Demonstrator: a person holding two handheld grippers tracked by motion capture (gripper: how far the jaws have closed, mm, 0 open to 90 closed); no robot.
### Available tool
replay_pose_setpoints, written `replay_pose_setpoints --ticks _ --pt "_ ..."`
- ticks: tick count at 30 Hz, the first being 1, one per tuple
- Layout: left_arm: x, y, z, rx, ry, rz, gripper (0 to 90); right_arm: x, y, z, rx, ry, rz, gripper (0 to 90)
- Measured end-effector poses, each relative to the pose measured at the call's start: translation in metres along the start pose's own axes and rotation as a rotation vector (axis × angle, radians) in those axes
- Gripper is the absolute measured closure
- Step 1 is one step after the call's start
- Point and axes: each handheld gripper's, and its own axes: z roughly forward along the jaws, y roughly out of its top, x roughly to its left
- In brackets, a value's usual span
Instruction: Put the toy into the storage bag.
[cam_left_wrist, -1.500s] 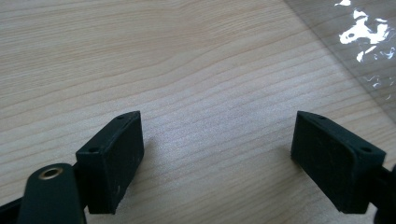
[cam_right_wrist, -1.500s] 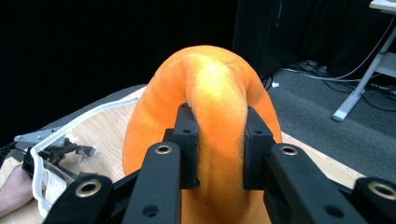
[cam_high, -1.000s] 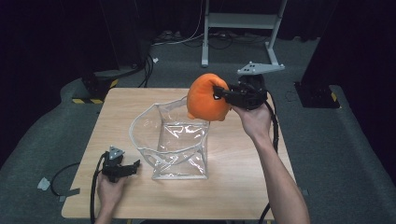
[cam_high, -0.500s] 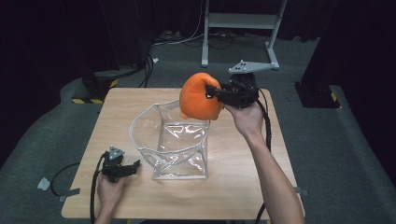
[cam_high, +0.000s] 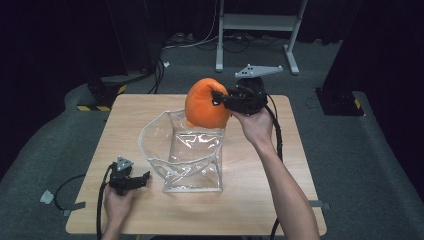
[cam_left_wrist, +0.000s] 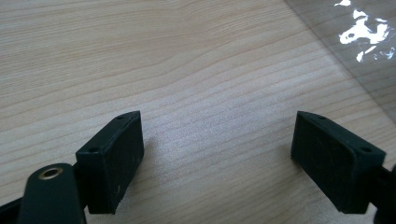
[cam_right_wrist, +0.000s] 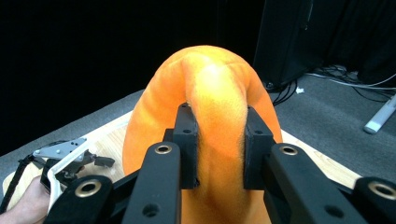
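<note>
A soft orange plush ball hangs over the far rim of a clear plastic bag that stands open on the wooden table. My right gripper is shut on a fold of the orange plush ball, pinching it from the right side. My left gripper rests low on the table at the front left, a little left of the bag, with its jaws wide apart and nothing between them. In the left gripper view the fingers frame bare wood, and the bag's edge lies at the upper right.
The table is ringed by grey floor with cables and a white stand behind it. A black case sits on the floor at the right. Bare wood lies to the right of the bag and along the front edge.
My right gripper has carried the orange ball leftward and slightly up, over the bag's far rim. The left gripper has stayed where it was.
</note>
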Motion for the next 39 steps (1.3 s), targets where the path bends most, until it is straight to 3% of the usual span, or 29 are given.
replay_pose_setpoints --ticks 24,39 --pt "0.0 0.0 0.0 -0.004 0.0 -0.005 17.3 0.008 -0.012 0.028 0.052 0.006 -0.008 72.8" --pt "0.0 0.0 0.0 -0.004 0.0 -0.005 17.3 0.01 -0.018 0.036 0.07 -0.001 -0.023 72.6"
